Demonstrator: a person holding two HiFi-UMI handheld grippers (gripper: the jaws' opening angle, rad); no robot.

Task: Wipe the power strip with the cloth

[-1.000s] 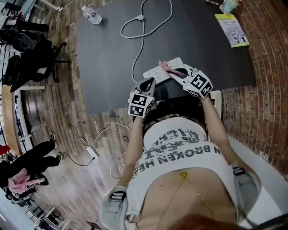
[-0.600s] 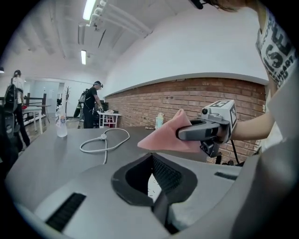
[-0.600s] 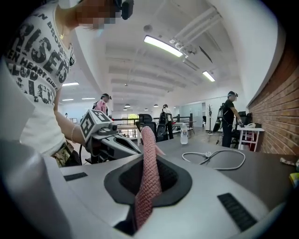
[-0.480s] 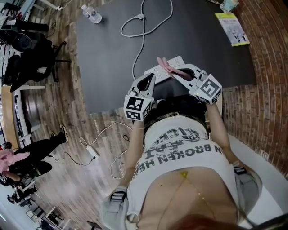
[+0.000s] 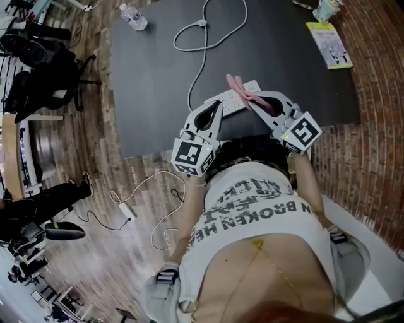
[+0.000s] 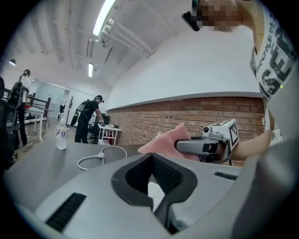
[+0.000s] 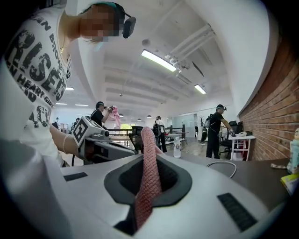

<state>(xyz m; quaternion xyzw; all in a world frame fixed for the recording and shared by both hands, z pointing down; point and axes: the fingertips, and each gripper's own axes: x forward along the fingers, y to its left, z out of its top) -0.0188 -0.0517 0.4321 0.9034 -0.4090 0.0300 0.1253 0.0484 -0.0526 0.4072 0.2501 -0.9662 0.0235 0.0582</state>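
The white power strip (image 5: 228,101) lies near the front edge of the dark table (image 5: 158,82), its cord (image 5: 201,60) looping away to the far side. My right gripper (image 5: 254,101) is shut on a pink cloth (image 5: 241,89), which hangs over the strip's right part. In the right gripper view the cloth (image 7: 148,163) stands pinched between the jaws of the right gripper (image 7: 147,184). My left gripper (image 5: 218,106) is shut and empty, its tips at the strip's near edge. A white patch of the strip (image 6: 154,193) shows in the left gripper view, and so does the cloth (image 6: 166,142).
A water bottle (image 5: 134,17) stands at the table's far left. A yellow-green booklet (image 5: 329,44) and a cup (image 5: 325,7) are at the far right. Brick surface borders the right side. An office chair (image 5: 38,69) and another strip on a cord (image 5: 128,212) sit on the wooden floor to the left.
Both grippers have drawn back a little toward the person's body, the right one also moving right. The cloth stays in the right jaws over the strip.
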